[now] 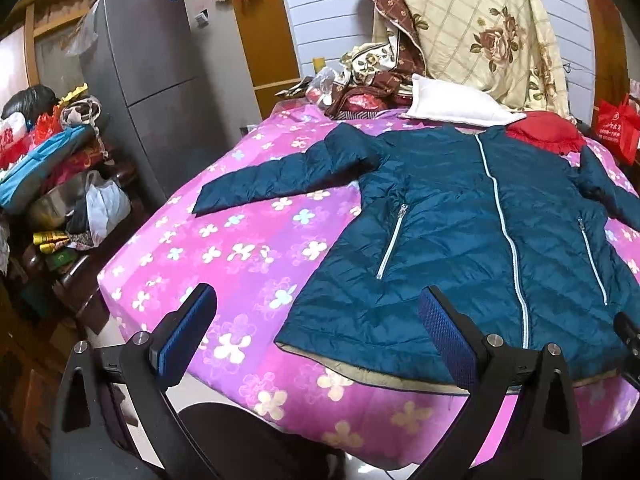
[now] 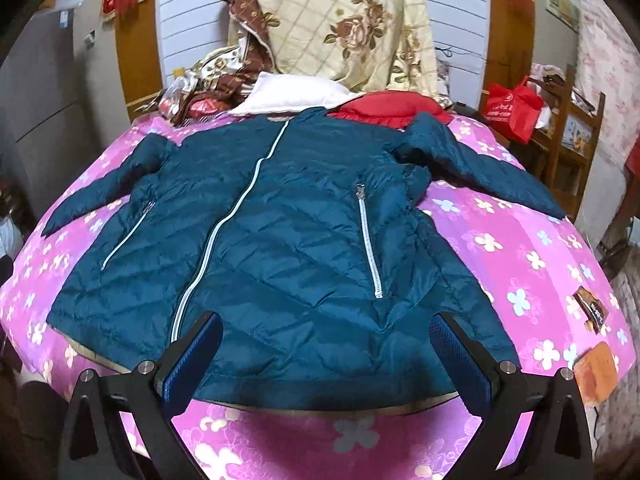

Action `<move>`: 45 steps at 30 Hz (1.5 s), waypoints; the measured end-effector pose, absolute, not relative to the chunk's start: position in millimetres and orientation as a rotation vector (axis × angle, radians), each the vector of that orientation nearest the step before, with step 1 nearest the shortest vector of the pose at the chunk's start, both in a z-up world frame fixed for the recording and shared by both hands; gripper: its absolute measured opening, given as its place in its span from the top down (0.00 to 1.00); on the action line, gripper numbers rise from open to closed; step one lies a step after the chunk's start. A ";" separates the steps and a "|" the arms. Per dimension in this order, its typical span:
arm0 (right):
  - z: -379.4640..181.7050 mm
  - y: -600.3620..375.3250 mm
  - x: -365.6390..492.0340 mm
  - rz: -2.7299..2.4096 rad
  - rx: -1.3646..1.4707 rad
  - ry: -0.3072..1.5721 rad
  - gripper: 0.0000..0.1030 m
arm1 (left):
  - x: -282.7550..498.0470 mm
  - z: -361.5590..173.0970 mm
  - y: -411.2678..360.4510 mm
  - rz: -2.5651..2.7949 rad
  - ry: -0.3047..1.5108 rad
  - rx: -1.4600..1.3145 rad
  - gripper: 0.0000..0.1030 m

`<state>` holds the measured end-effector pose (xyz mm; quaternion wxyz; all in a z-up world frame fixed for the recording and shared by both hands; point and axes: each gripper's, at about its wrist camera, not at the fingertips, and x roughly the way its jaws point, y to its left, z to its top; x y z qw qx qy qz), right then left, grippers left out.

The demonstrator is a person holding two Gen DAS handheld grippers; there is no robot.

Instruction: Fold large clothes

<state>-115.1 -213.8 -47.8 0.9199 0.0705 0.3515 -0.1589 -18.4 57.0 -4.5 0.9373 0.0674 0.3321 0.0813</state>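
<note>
A teal quilted jacket [image 1: 460, 240] lies flat, front up and zipped, on a pink flowered bedspread [image 1: 224, 248], sleeves spread to both sides. It also shows in the right wrist view [image 2: 288, 240]. My left gripper [image 1: 318, 312] is open and empty, hovering over the jacket's lower left hem corner near the bed's front edge. My right gripper [image 2: 326, 340] is open and empty above the middle of the jacket's hem. Neither gripper touches the fabric.
A white pillow [image 1: 456, 104], a red cushion [image 1: 544, 134] and a piled floral quilt [image 1: 472, 28] lie at the bed's head. A grey fridge [image 1: 152, 72] and cluttered shelves [image 1: 52, 184] stand left. A red bag [image 2: 514, 106] on a wooden chair stands right. Small brown items [image 2: 592, 308] lie on the bed's right edge.
</note>
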 end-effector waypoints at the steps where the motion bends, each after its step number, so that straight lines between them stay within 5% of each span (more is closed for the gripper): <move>1: -48.0 -213.5 -114.7 -0.325 0.145 0.724 0.00 | -17.6 -5.3 57.6 0.170 0.687 0.142 0.02; 45: -55.9 -221.5 -104.4 -0.370 0.098 0.790 0.00 | -5.3 -12.3 74.8 0.137 0.717 0.119 0.02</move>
